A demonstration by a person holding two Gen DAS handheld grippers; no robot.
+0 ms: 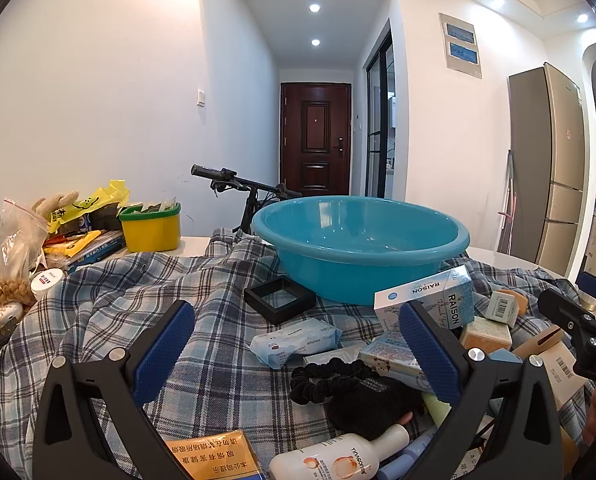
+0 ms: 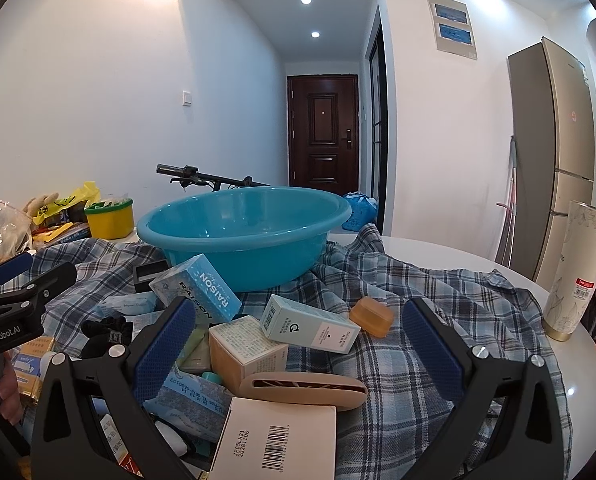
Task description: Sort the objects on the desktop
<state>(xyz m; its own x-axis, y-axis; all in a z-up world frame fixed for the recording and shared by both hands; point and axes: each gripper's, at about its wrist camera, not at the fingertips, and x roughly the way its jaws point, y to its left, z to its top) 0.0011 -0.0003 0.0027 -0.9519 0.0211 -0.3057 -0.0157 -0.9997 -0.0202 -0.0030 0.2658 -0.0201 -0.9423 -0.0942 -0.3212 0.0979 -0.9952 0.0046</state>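
A blue plastic basin (image 1: 359, 240) (image 2: 242, 228) stands empty on a plaid cloth (image 1: 138, 292) (image 2: 437, 300). In front of it lies a jumble of small items: a light blue RAISON box (image 1: 429, 294) (image 2: 200, 286), a wet-wipe packet (image 1: 296, 340), a black scrunchie (image 1: 329, 376), a black square frame (image 1: 280, 299), a white lotion bottle (image 1: 337, 460), a teal carton (image 2: 309, 324), an amber soap bar (image 2: 371, 316) and a beige case (image 2: 305, 390). My left gripper (image 1: 298, 352) hovers open over the wipes and scrunchie. My right gripper (image 2: 298, 348) hovers open above the cartons.
A yellow tub with a green rim (image 1: 150, 226) (image 2: 110, 219), snack bags and books (image 1: 86, 246) crowd the table's left. A tall patterned tube (image 2: 577, 272) stands at the right edge. A bicycle handlebar (image 1: 218, 174) and a fridge (image 1: 553, 164) are beyond the table.
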